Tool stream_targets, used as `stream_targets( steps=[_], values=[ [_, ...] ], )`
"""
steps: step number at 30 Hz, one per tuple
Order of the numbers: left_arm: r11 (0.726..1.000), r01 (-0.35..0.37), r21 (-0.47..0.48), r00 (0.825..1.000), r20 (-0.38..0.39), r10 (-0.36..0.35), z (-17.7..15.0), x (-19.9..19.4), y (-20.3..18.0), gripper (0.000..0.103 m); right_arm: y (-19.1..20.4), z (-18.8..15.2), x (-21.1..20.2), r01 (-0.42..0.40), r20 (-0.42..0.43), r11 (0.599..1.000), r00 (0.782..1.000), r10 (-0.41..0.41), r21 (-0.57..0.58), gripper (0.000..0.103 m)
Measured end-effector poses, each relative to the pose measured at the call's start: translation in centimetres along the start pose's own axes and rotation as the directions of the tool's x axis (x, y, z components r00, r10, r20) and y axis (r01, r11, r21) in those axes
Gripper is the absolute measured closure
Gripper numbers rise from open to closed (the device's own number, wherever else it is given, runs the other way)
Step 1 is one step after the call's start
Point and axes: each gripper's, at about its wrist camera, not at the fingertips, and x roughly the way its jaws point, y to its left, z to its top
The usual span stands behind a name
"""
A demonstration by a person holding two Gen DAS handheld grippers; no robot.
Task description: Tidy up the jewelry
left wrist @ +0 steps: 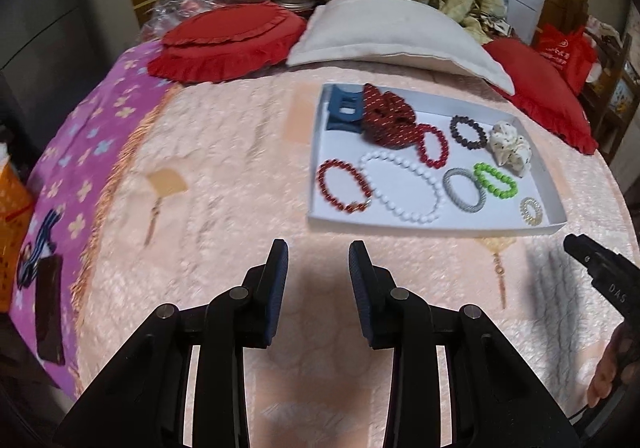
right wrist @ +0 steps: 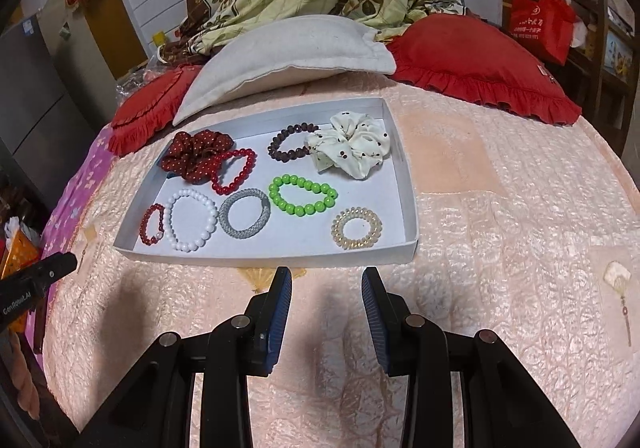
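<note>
1. A shallow white tray [right wrist: 404, 184] lies flat on the pink quilted bed [right wrist: 500, 208], its long side running left to right, just beyond both claws.
2. Far left in the tray sits a dark red dotted scrunchie [right wrist: 192, 154], with a blue hair clip [left wrist: 344, 108] beside it, seen clearly only from the left wrist view.
3. A red bead bracelet [right wrist: 234, 172] touches the dotted scrunchie's near edge; a dark brown bead bracelet [right wrist: 290, 142] lies further right, touching a cream scrunchie [right wrist: 352, 146] in the far right corner.
4. Along the near side, left to right: a small dark red bracelet [right wrist: 152, 224], a white bead bracelet [right wrist: 190, 224] touching it, a grey woven bangle [right wrist: 244, 218], and a clear coil hair tie [right wrist: 356, 228] at the near right corner.
5. A green bead bracelet [right wrist: 302, 194] lies between the bangle and the cream scrunchie, stretched into an oval with its long axis running left to right.
6. The left claw [left wrist: 318, 268] hovers over bare quilt left of the tray, fingers spread, with nothing between them.
7. The right claw [right wrist: 326, 292] hovers just short of the tray's near wall, fingers likewise spread and empty.
8. Beyond the tray lie a white pillow [right wrist: 296, 52] and red frilled cushions [right wrist: 472, 56].
</note>
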Motion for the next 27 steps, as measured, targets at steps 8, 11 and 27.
stream_targets(
  steps=[8, 11, 27],
  values=[
    [1.000, -0.008, 0.016, 0.999, -0.032, 0.008, 0.5, 1.9, 0.4, 0.071, -0.6, 0.9, 0.3, 0.073, 0.009, 0.997, 0.997, -0.072, -0.031, 0.067],
    [0.999, 0.042, -0.006, 0.998, -0.053, -0.042, 2.5, 4.3, 0.9, 0.065, -2.7, 3.3, 1.3, 0.125, 0.023, 0.992, 0.992, -0.125, 0.008, 0.055],
    [0.988, 0.121, -0.095, 0.975, -0.175, -0.136, 5.1, 12.5, 2.0, 0.091, -5.1, 5.6, 7.9, 0.118, -0.110, 0.993, 0.987, -0.115, 0.014, 0.074]
  ],
)
